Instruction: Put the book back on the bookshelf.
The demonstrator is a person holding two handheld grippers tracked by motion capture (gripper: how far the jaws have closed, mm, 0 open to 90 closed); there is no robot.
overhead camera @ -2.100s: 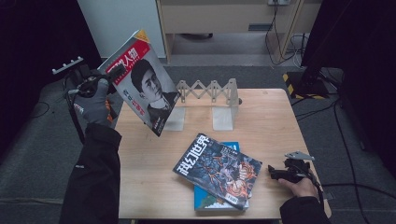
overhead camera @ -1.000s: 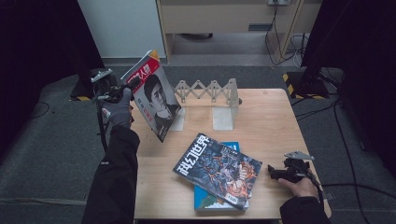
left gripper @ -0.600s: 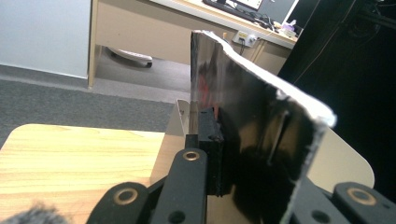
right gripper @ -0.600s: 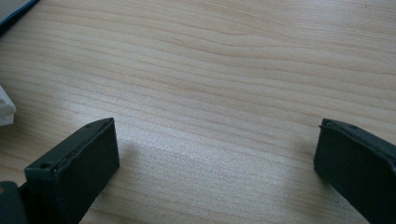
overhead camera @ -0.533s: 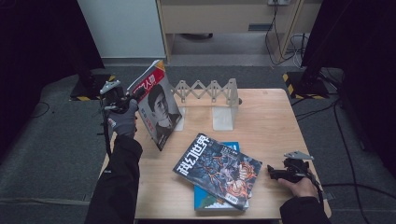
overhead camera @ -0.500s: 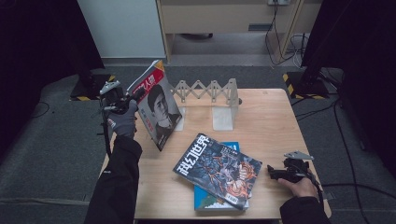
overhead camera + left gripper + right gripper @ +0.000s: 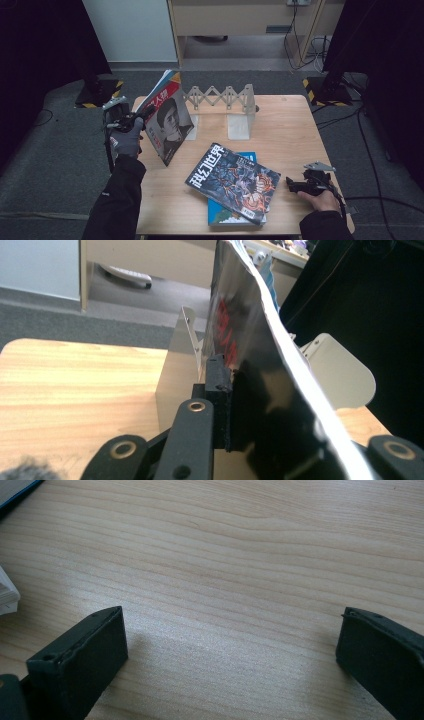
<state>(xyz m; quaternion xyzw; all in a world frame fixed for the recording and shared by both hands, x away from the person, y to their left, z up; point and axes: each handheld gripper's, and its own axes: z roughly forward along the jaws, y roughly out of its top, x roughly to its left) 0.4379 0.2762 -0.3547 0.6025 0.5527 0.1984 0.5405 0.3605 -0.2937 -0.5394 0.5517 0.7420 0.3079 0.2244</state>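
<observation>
your left gripper (image 7: 131, 121) clamps the portrait magazine (image 7: 167, 116) upright; next, slot it into the expanding book rack (image 7: 222, 100). your right gripper (image 7: 230, 660) rests released.

A pale wooden table (image 7: 295, 125) carries a metal accordion book rack (image 7: 222, 102) near its far edge. In front of the rack, 1 dark-covered magazine (image 7: 235, 181) lies flat, askew on a blue book (image 7: 235, 217) beneath it.
</observation>
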